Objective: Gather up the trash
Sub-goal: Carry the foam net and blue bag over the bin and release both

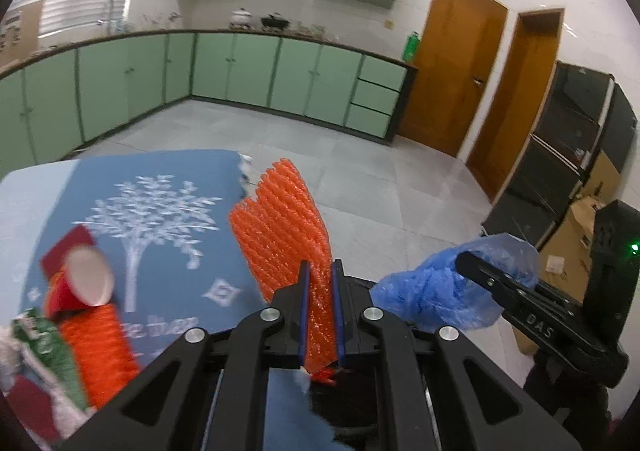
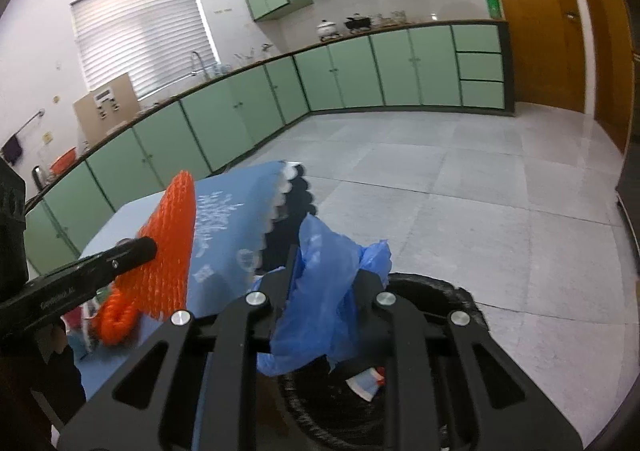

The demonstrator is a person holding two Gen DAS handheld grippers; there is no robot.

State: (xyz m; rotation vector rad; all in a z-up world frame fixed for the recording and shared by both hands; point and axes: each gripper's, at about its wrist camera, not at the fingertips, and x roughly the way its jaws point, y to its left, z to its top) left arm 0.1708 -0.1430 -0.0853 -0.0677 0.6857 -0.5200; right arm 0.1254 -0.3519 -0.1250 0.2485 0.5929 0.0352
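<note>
My left gripper (image 1: 321, 267) is shut on an orange foam net sleeve (image 1: 284, 219), which sticks up past the fingertips over the table's edge. The right wrist view shows the same gripper (image 2: 144, 247) and sleeve (image 2: 168, 251) at the left. My right gripper (image 2: 328, 263) is shut on a crumpled blue plastic bag (image 2: 320, 291), its pads pressing on the bag. It hangs above a black-lined trash bin (image 2: 460, 299). In the left wrist view that gripper (image 1: 464, 257) and the bag (image 1: 432, 291) are at the right.
A table with a blue tree-print cloth (image 1: 160, 211) holds a red paper cup (image 1: 76, 283), another orange net (image 1: 100, 351) and a green packet (image 1: 48, 347). A scrap (image 2: 366, 383) lies in the bin. Green cabinets, wooden doors and black shelving ring the grey tiled floor.
</note>
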